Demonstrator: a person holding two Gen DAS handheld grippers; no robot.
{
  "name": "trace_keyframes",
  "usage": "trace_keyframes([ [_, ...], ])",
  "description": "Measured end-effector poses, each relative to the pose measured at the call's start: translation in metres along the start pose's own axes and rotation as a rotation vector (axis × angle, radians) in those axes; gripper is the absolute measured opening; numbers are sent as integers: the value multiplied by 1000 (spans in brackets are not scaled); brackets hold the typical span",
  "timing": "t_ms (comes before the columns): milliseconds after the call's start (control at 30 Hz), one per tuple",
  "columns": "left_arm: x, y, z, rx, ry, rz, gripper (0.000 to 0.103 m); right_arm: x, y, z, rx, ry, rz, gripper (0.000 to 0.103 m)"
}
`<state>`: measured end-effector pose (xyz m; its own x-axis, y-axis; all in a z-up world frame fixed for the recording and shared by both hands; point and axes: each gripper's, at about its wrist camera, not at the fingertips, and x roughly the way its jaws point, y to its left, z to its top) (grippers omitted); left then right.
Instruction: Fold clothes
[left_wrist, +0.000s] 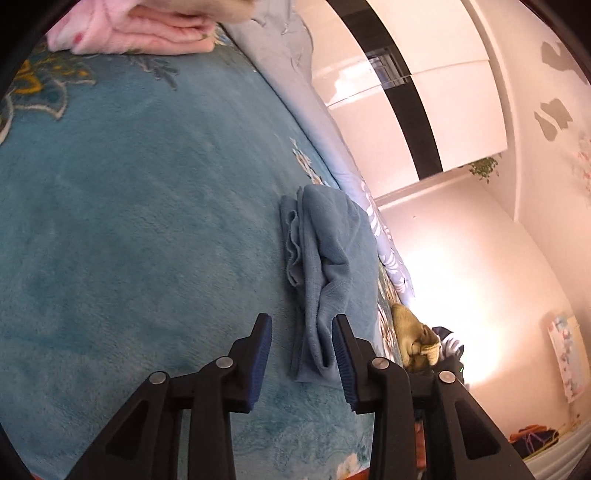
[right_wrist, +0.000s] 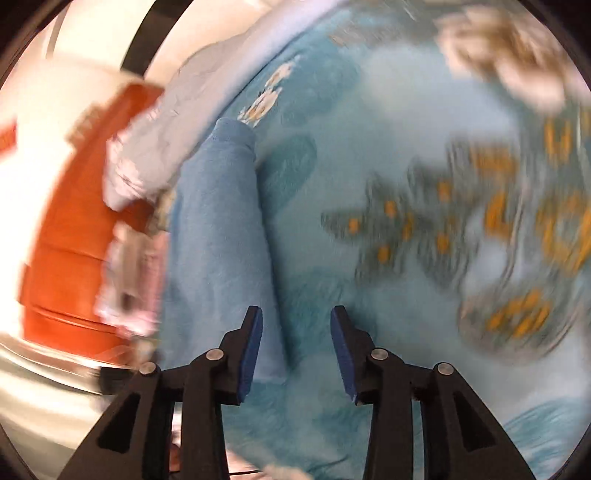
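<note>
A crumpled blue cloth lies on the teal floral blanket near the bed's far edge. My left gripper is open, its jaws either side of the cloth's near end, just above it. In the blurred right wrist view the same blue cloth lies lengthwise on the blanket. My right gripper is open and empty, its left finger over the cloth's right edge.
Folded pink clothes lie at the blanket's far corner. A pale floral sheet runs along the bed edge, with a yellow-brown garment beyond it. An orange wooden frame and white wardrobe doors border the bed.
</note>
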<state>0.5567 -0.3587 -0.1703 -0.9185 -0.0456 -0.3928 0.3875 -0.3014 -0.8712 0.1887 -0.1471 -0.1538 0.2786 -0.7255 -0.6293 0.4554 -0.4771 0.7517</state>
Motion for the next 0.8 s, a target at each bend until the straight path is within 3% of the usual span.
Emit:
trace_keyframes([
  [100,4,-4,-2,4,10,7,37,11,5,-11,-14,1,54,50],
  [233,10,-9,-4,12,25,16,38,33,30,-23,-98,64,80,52],
  [333,21,-19,-5,17,36,24,38,38,38,-28,-120,40,72,52],
  [367,25,-23,-4,19,40,29,38,38,37,-29,-103,31,87,49],
  [467,26,-28,-2,26,42,38,38,35,28,-27,-48,5,118,13],
  [667,28,-36,2,44,41,53,38,9,14,-5,-6,-56,122,10],
  [800,36,-50,16,91,60,60,42,-25,11,38,-95,-101,24,10],
])
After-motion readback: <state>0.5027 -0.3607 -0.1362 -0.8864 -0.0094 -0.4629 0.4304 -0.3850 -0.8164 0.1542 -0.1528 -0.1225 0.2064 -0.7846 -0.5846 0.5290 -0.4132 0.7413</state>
